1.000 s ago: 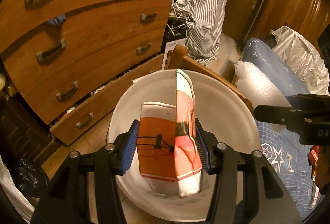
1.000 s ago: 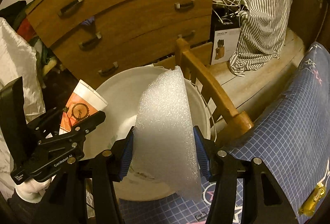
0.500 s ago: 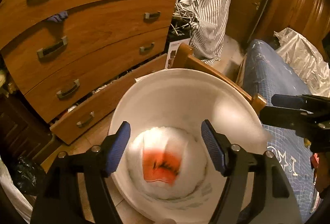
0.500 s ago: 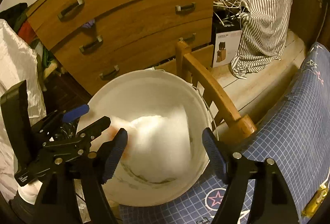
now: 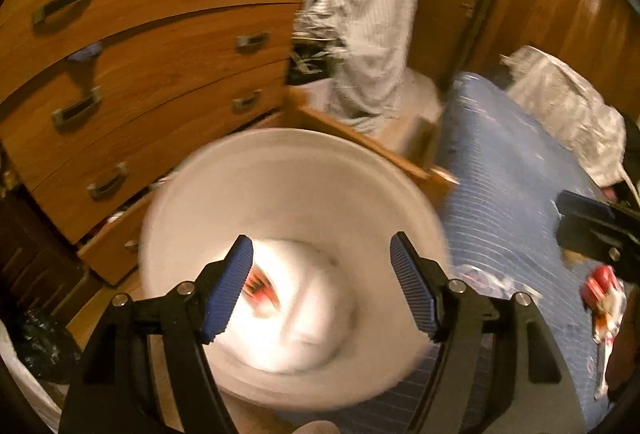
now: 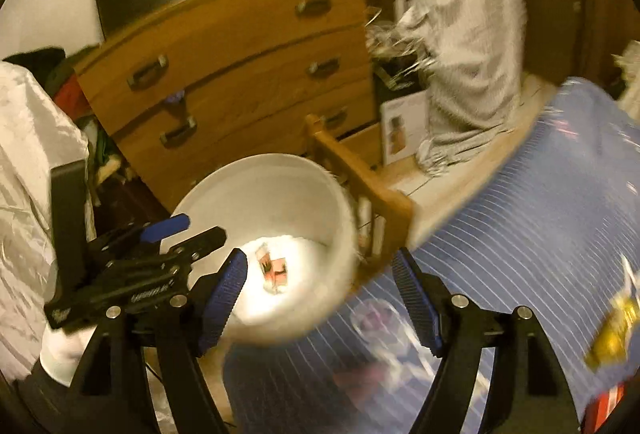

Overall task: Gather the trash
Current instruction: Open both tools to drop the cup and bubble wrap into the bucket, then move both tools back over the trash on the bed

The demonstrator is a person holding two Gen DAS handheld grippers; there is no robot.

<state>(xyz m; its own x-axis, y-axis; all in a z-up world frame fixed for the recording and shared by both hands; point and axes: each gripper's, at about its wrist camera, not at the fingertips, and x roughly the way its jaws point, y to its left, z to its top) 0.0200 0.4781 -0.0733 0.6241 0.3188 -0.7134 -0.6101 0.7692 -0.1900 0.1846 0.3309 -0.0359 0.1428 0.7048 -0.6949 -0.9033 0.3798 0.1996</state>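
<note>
Now both grippers are seen with their jaws standing wide and nothing between the pads. The white bucket (image 5: 292, 178) is taken as the landmark. At its bottom a pale wad of bubble wrap (image 5: 304, 318) is seen lying with an orange printed paper cup (image 5: 260, 284) against it, both blurred; in the right wrist view the cup (image 6: 274, 268) is made out as a small orange patch on the bucket floor. The left gripper (image 5: 322, 288) is held above the near rim of the bucket, while the right gripper (image 6: 320, 294) is placed to the right of the bucket, over the blue gridded bedcover (image 6: 520, 214).

The trash not yet gathered is found on that bedcover, on the far side from the bucket: a yellow wrapper (image 6: 612, 330) lies right of the right jaws, with its long axis apparently slanted up to the right, though blur makes this uncertain. A red and white wrapper (image 5: 602, 294) is seen at the right edge of the left wrist view, and a clear crumpled piece (image 6: 376, 318) is glimpsed just below the right jaws. The right hand is judged the nearer to these, so the next reach is probably best made by it, away from the bucket and towards the yellow wrapper.
</note>
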